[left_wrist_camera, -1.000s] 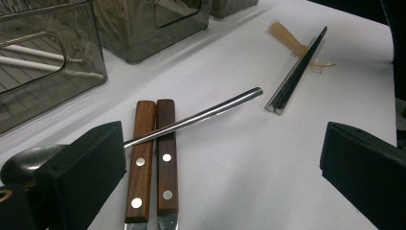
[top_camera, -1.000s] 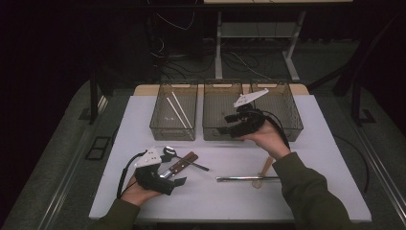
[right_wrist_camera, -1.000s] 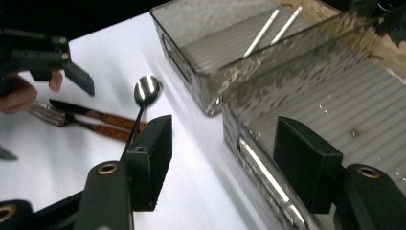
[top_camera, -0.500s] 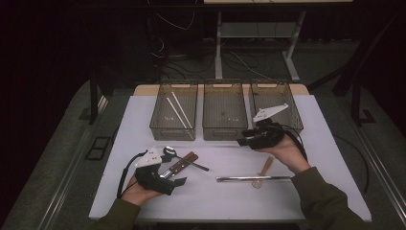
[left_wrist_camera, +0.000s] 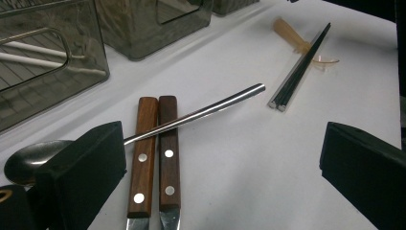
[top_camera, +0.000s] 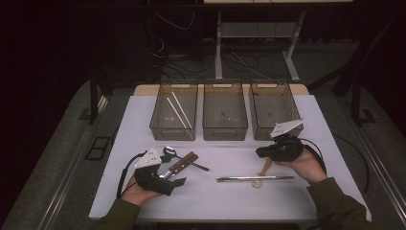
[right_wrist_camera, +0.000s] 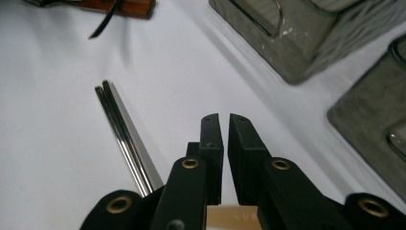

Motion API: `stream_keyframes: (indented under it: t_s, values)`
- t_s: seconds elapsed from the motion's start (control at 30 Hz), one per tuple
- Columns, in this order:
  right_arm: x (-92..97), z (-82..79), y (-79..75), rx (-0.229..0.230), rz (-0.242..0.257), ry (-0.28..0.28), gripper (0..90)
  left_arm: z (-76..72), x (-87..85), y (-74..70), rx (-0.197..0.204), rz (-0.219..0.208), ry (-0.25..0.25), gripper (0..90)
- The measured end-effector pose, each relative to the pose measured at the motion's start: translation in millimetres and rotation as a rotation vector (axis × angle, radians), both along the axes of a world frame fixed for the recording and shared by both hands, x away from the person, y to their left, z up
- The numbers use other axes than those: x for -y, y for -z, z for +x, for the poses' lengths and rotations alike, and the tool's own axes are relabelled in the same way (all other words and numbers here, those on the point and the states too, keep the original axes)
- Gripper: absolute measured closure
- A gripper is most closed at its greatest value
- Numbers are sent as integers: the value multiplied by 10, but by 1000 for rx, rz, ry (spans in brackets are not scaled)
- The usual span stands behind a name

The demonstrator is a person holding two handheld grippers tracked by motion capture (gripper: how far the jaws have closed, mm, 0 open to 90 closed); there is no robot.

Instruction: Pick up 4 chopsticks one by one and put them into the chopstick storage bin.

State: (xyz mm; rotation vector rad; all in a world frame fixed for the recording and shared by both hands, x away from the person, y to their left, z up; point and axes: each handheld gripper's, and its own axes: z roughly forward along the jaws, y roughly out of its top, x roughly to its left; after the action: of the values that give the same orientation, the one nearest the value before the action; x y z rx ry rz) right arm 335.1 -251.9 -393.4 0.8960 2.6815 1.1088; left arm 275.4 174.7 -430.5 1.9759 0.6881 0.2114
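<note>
Right hand-held gripper (right_wrist_camera: pixel 225 125) hovering with jaws closing together on nothing, above metal chopsticks (right_wrist_camera: pixel 125 136), left hand-held gripper (left_wrist_camera: pixel 225 165) resting wide apart over 2 wooden-handled knives (left_wrist_camera: pixel 154 160) on white surface (top_camera: pixel 230 196)

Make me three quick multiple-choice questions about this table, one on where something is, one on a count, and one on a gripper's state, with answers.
1. Where do the white chopsticks lie?
A. left bin
B. middle bin
C. right bin

2. How many wooden-handled knives lie side by side under the spoon?
A. one
B. two
C. three

3. How do the jaws of the left hand-held gripper stand?
A. clamped on a knife
B. wide open
C. shut on nothing

Answers:
1 A, the high view shows them in the left bin.
2 B, the left gripper view shows two riveted handles touching.
3 B, the jaws stand far apart with nothing pressed between them.
</note>
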Motion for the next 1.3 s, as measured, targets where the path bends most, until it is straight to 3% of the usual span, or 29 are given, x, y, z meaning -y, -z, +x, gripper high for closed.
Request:
stream_keyframes:
  t_s: [0.13, 0.67, 1.3]
  values:
    - [92, -52, 36, -6, -24, 8, 898, 0, -1, 0, -1, -1, -3, 5]
    - [361, -276, 281, -64, -131, 27, 900, 0, 4, 0, -2, 9, 3, 6]
    - [449, -407, 393, -91, -164, 28, 900, -3, 6, -2, 0, 10, 4, 8]
